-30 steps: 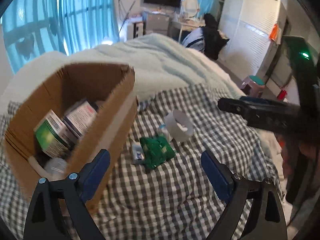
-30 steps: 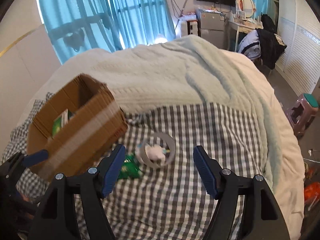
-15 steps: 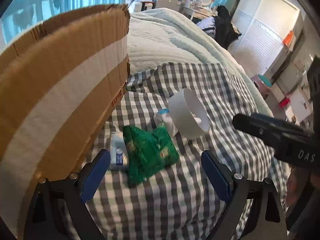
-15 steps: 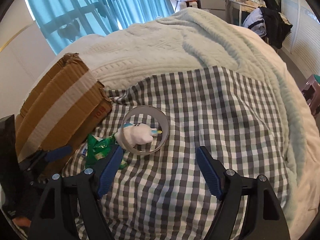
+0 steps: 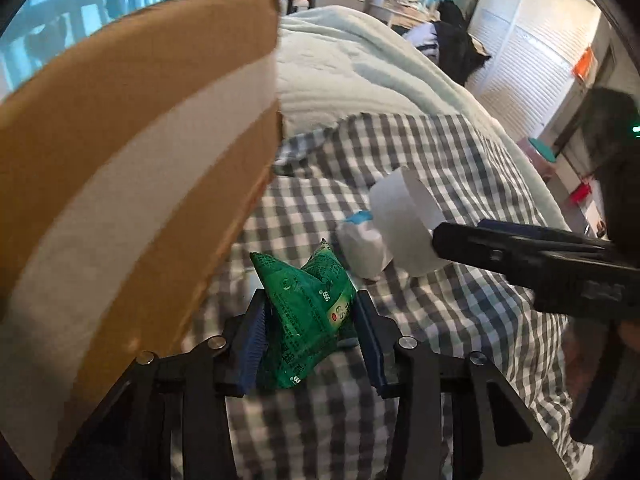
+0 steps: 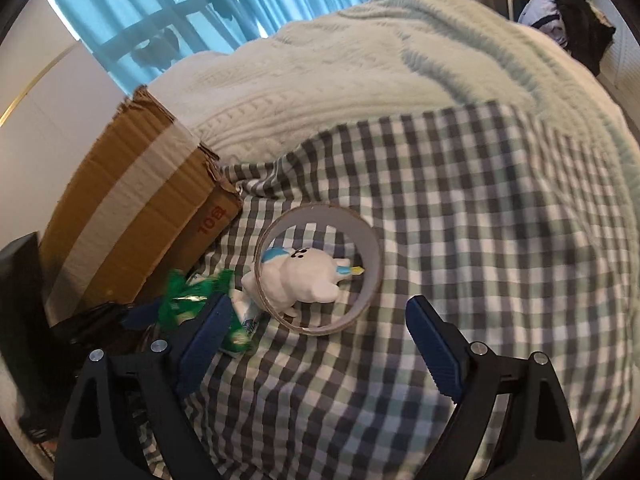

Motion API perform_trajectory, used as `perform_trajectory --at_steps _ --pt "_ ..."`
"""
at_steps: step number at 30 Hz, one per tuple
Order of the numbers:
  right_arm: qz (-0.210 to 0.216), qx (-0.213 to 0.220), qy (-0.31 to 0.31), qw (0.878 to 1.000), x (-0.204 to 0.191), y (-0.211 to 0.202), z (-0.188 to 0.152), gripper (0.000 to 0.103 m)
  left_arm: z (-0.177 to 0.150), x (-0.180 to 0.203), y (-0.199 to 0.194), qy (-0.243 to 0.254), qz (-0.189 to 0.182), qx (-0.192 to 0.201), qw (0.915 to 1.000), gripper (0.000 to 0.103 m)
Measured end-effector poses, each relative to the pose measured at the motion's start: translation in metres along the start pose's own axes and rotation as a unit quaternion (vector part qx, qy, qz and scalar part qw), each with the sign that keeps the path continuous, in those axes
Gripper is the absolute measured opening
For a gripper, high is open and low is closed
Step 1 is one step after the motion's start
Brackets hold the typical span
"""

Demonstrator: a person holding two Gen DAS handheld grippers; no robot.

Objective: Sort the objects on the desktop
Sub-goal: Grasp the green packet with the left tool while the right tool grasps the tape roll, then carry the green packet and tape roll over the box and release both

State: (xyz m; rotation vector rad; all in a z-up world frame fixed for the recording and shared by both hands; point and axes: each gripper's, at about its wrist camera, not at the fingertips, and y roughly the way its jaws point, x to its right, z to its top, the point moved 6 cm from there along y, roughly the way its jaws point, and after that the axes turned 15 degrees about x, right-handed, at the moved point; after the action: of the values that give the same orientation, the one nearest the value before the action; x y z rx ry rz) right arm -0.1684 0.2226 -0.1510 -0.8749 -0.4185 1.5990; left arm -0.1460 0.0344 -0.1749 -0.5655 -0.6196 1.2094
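A green foil packet [image 5: 308,300] stands crumpled on the checked cloth beside the cardboard box [image 5: 120,184]. My left gripper [image 5: 312,336] is closing, and both blue pads press on the packet's sides. A white tape roll [image 6: 372,256] lies on the cloth with a white plush toy with blue ears [image 6: 300,276] inside it. My right gripper [image 6: 316,344] hovers just in front of the roll, its jaws opening with nothing between them. In the right wrist view the green packet [image 6: 188,292] shows to the left, against the box [image 6: 132,208].
A small white and blue pack [image 6: 248,316] lies by the packet. The checked cloth [image 6: 460,220] covers the near part of a bed, with a pale knitted blanket [image 6: 360,60] behind. One finger of the right gripper [image 5: 520,256] reaches in from the right of the left wrist view.
The left jaws have closed in from wide apart onto the green packet. The right gripper has come lower and nearer to the tape roll, with its jaws a little wider.
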Motion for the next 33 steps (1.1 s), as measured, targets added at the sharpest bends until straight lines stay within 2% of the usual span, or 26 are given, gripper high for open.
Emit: perform_trajectory --at_steps 5,9,11,13,19,26,30,33 --pt "-0.003 -0.017 -0.012 1.0 -0.004 0.023 -0.001 0.09 -0.005 -0.003 -0.006 -0.004 0.001 -0.01 0.9999 0.043" --pt "0.003 -0.04 0.023 0.999 -0.001 0.043 -0.003 0.09 -0.006 -0.002 -0.011 0.0 0.001 -0.013 0.9999 0.043" --pt "0.011 -0.038 0.035 0.999 -0.001 0.043 -0.003 0.09 -0.006 -0.004 -0.014 0.0 0.001 -0.013 0.9999 0.043" --pt "0.009 -0.027 0.026 0.999 -0.002 0.034 -0.003 0.077 -0.006 -0.006 -0.017 -0.003 0.004 -0.009 0.9999 0.043" --pt "-0.016 0.005 0.002 1.0 0.003 -0.007 -0.004 0.078 -0.009 -0.006 -0.025 -0.005 -0.001 -0.013 0.9999 0.041" --pt "-0.02 0.032 -0.017 0.999 -0.015 -0.048 0.009 0.078 0.004 0.004 -0.053 0.0 -0.023 0.012 0.9997 0.041" --pt "-0.017 0.063 -0.044 0.997 -0.047 -0.082 0.033 0.078 0.026 0.009 -0.087 -0.007 -0.047 0.044 0.9979 0.041" --pt "0.007 0.076 -0.043 0.996 -0.071 -0.108 0.052 0.078 0.05 0.005 -0.12 -0.014 -0.065 0.081 0.9945 0.041"
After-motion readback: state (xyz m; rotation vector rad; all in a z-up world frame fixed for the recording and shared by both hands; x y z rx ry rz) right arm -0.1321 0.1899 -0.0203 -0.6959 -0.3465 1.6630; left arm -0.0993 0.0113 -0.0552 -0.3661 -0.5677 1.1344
